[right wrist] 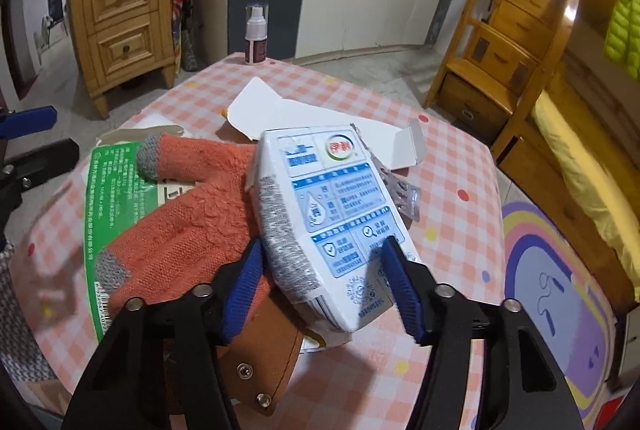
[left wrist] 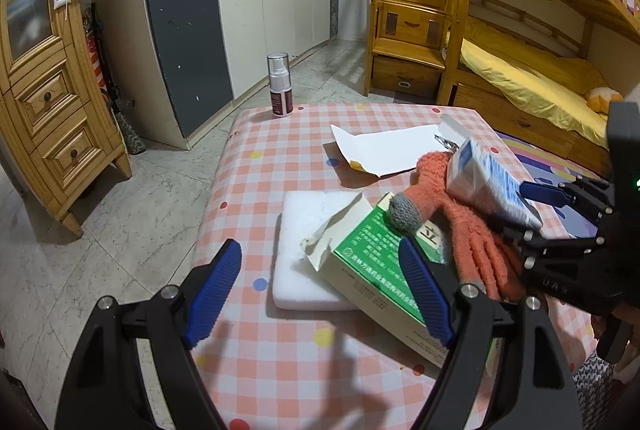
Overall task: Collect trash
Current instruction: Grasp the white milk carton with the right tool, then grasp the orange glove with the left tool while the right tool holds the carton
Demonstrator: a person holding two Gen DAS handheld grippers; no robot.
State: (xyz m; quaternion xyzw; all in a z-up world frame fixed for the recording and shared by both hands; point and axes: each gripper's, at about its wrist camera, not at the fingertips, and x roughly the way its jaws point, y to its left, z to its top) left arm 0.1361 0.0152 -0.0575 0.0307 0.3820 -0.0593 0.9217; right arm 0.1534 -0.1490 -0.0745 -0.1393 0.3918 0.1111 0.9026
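Note:
A white and blue milk carton is tilted up off the checked table, and my right gripper is shut on its lower end, one blue pad on each side. From the left wrist view the same carton sticks out of the right gripper above an orange glove. My left gripper hangs open over the table, nothing between its fingers. Its right finger is over a torn green medicine box, which lies partly on a white foam block.
A flattened white carton lies further back, with a foil blister pack beside it. A spray bottle stands at the table's far edge. A brown leather pouch lies under the glove. A wooden cabinet, wardrobes and a bunk bed surround the table.

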